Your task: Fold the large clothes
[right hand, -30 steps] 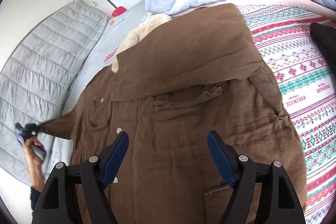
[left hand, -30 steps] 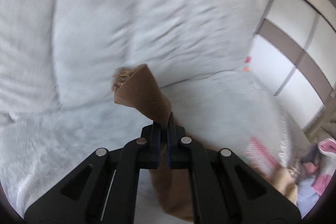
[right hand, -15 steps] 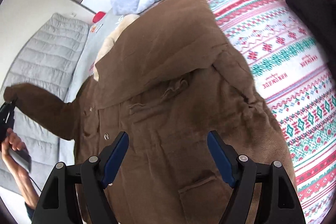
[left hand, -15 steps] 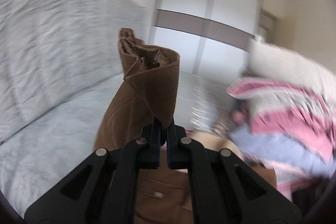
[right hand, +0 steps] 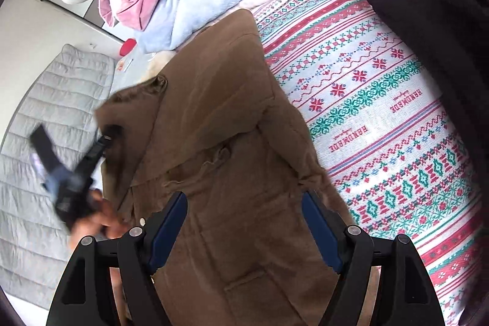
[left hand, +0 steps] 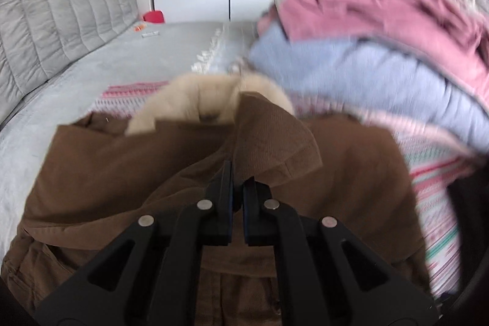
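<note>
- Clenched tight, the left gripper has its jaws pinched on the cuff end of the brown coat's sleeve, which stands up and folds over just above the pads
- Wide apart and with nothing between them, the right gripper has its jaws hovering over the lower front of the brown coat; the blue pads touch no cloth
- From the right wrist view, the left gripper is blurred at the coat's left edge, gripped by a hand low at the left, and the pinched sleeve cloth is bunched above its tips
- That coat lies spread flat, front up, on the patterned blanket, with one sleeve folded across its chest
- Its cream fleece collar sits at the far end, toward the pile of bedding
- This pile shows a pink layer over a pale blue one, and it lies just beyond the coat's collar end
- Beside the blanket runs a grey bed sheet, and a grey quilted headboard stands along its left side
- On the far part of the sheet lies a small red thing, too small to make out
- At the right edge of the right wrist view a dark garment lies on the blanket, well apart from the coat
</note>
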`<state>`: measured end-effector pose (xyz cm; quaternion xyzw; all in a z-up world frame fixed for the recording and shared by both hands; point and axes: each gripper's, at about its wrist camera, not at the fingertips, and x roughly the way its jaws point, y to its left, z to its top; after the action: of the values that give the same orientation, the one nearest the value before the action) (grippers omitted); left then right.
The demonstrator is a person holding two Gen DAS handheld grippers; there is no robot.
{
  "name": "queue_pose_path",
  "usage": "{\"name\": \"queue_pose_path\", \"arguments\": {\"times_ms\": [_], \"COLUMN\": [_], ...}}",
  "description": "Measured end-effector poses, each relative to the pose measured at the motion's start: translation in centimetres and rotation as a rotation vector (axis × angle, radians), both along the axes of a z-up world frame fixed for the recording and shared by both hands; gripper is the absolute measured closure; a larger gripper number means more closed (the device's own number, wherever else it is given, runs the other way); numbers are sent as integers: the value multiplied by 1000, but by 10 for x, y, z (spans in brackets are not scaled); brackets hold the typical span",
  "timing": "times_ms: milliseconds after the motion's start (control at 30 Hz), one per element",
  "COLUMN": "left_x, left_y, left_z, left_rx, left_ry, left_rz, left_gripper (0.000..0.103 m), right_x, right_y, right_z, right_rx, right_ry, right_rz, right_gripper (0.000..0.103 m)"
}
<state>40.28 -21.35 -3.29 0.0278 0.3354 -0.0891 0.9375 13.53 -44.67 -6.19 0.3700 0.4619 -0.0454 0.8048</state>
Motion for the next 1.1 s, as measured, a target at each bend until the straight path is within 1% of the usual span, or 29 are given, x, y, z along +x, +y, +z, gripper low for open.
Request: {"name": "queue_pose_path", "arguments": {"times_ms": [100,167,200,233,267,300,333,467,600,633,733,833,900,1000,1100], "left_x": [-3,-7,-10,-13,-17,-23,-28,-50,-62,-62,-61,-57,-56,-63,-79], "left_y": [-4,-7,-10,-13,-17,-23,-28,-43,-38,-35,-6,37,73,135,199], "left_z": [-11,-16,-19,-20,-22,-24,-25,-24,-17,-17,-15,-12,-9,-7,-9], "left_rx": [3,3,1,-2,-4,-1,7,28,12,10,-16,-32,-41,-91,-144], "left_ry": [30,49,63,72,82,98,105,109,124,129,151,162,178,209,229], "left_rz": [-24,-44,-72,-95,-122,-167,-204,-329,-382,-377,-318,-203,-120,2,124], "left_gripper": [95,88,79,67,60,49,45,44,43,43,42,43,43,42,42], "right_x": [1,1,1,2,2,2,3,4,7,7,8,9,8,9,9], "right_y": [0,1,2,1,1,1,1,1,3,2,1,0,0,-1,0], "right_z": [1,2,2,2,1,0,0,-2,-2,-2,-3,-4,-5,-6,-7], "right_rx": [-8,-13,-11,-9,-7,-8,-9,-10,-26,-28,-31,-32,-31,-30,-44], "right_ry": [-3,-4,-4,-4,-2,-1,1,11,10,11,13,17,19,22,22], "right_rz": [11,19,21,21,19,18,16,10,14,15,15,11,11,8,5], "right_gripper": [25,25,25,25,25,25,25,25,25,25,25,25,25,25,25]}}
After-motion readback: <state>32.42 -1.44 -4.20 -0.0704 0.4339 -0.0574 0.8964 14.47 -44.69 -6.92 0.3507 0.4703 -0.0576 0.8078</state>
